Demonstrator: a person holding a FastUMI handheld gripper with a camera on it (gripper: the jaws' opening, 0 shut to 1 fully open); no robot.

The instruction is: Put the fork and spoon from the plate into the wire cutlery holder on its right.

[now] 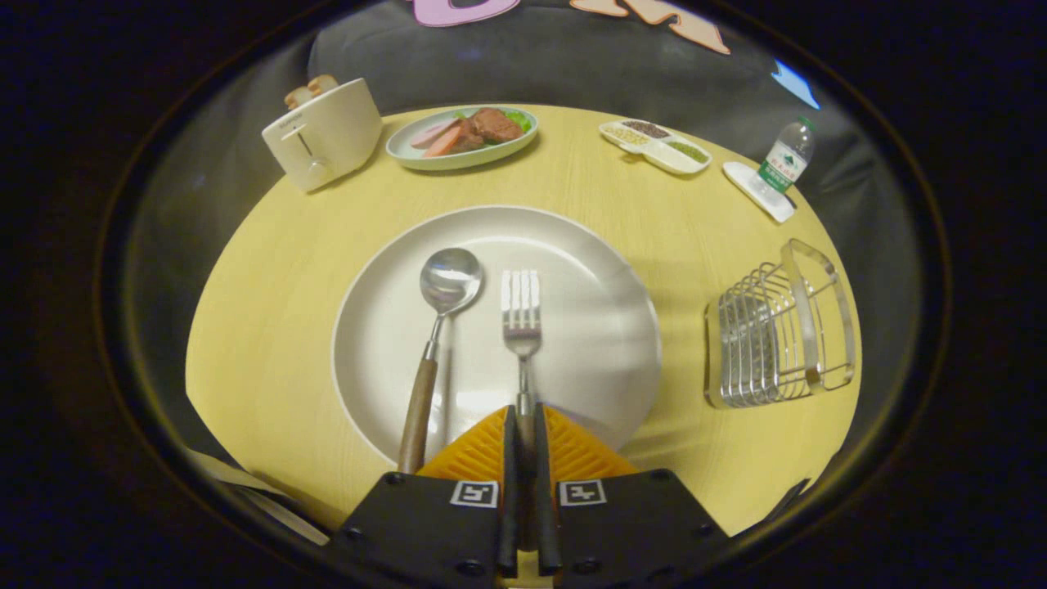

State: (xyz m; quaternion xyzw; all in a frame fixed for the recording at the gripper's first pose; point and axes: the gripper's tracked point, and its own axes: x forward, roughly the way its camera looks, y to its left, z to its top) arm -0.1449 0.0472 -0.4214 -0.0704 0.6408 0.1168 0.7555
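Two utensils lie on the plate [572, 245], side by side: spoon [448, 282] to the left, fork [521, 315] dead ahead. The hand-held gripper [523, 425] is nearly closed with the fork's handle between its fingers; it looks pinched from both sides, though actual pressure is a judgement. The fork's long axis runs straight along the fingers, tines pointing away toward the far rim, so the grasp sits at the handle end. The holder [777, 335] stands on the bench [270, 327] right of the plate, just off its rim and well to the right of the fingers. My read: lift, swing right, tip the fork handle-down into the wires.

Fork: metal tines and neck, handle hidden between the fingers. Spoon: shiny bowl, brown wooden handle angled slightly left, its end beside the left finger.
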